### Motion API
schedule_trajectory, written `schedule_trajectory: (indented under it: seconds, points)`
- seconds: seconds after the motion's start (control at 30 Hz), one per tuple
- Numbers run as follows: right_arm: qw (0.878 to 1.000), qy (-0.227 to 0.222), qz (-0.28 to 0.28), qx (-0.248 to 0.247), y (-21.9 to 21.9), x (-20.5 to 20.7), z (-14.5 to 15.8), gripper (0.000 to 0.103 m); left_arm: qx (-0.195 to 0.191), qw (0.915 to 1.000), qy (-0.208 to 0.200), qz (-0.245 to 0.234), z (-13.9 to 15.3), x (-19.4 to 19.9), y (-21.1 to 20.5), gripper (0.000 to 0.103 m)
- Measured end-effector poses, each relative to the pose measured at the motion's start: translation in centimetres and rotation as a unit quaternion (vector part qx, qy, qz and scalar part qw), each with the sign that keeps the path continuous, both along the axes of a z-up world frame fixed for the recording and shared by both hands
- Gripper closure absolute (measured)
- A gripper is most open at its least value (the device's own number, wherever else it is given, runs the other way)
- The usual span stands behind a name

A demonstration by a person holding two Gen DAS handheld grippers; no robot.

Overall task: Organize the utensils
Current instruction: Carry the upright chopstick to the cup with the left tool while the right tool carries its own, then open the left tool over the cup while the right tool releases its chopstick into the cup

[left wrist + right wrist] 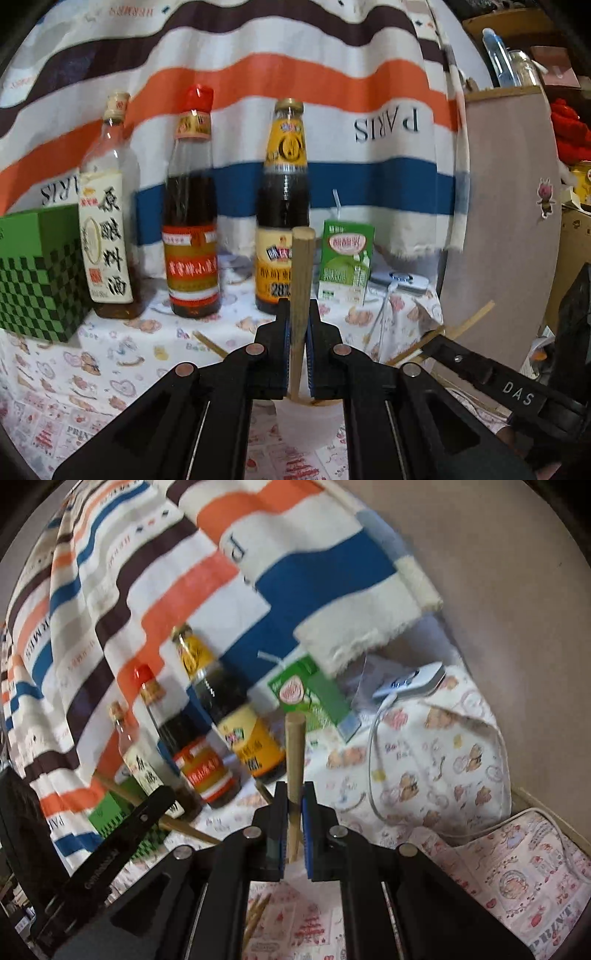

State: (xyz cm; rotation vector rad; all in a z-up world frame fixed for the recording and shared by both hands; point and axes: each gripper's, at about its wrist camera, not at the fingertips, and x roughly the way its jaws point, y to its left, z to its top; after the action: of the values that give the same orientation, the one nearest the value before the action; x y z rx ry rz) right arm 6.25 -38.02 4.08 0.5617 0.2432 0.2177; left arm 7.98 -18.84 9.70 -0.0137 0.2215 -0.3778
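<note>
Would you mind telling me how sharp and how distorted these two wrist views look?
Left wrist view: bottles slightly motion-smeared, the gripped chopstick sharper, striped cloth bowed by fisheye. Right wrist view: heavier blur, scene tilted, milk carton soft, dark corners.

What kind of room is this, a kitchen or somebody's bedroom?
Probably a corner of a home used for cooking things, not a proper kitchen. Three sauce bottles and a green drink carton stand on a cartoon-print tablecloth, with a striped blanket hung behind.
</note>
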Motion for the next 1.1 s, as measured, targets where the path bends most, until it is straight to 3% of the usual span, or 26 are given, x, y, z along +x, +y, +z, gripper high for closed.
schedule_trajectory:
  seconds: [0.3,0.33,0.37,0.43,0.53,0.57,0.7,0.77,0.87,1.1]
  points:
    - [0.999,0.044,0.002,-0.017,0.8,1.3,-1.0,0.095,-0.007,0.9990,0.040,-0.020,-0.6,1.9,0.0,0.096]
    - [0.998,0.052,0.006,-0.018,0.9,1.4,-1.1,0.092,-0.010,0.9989,0.041,-0.022,-0.5,1.8,0.2,0.096]
    - [0.998,0.063,0.019,-0.018,1.1,1.7,-1.3,0.078,-0.012,0.9989,0.040,-0.021,-0.4,1.7,0.3,0.096]
    - [0.997,0.071,0.023,-0.017,1.3,1.7,-1.5,0.061,-0.012,0.9991,0.036,-0.021,-0.1,1.2,0.7,0.081]
    - [0.996,0.078,0.035,-0.033,2.1,1.6,-1.5,0.057,-0.010,0.9995,0.022,-0.019,0.4,0.1,1.5,0.060]
    - [0.995,0.085,0.042,-0.041,2.5,1.5,-1.5,0.051,-0.014,0.9994,0.022,-0.022,0.5,-0.2,2.0,0.057]
    - [0.992,0.087,0.066,-0.060,4.1,0.8,-1.3,0.041,-0.025,0.9996,0.008,-0.013,1.1,-2.1,4.6,0.042]
    - [0.992,0.076,0.061,-0.080,4.8,0.3,-1.0,0.031,-0.027,0.9996,-0.002,0.003,1.4,-3.1,6.2,0.038]
    - [0.991,0.059,0.054,-0.105,5.7,-0.5,-0.6,0.023,-0.023,0.9994,-0.012,0.021,1.6,-4.4,8.5,0.034]
    - [0.989,0.039,0.050,-0.132,6.9,-1.7,0.0,0.014,-0.008,0.9985,0.001,0.054,0.0,-7.1,12.9,0.028]
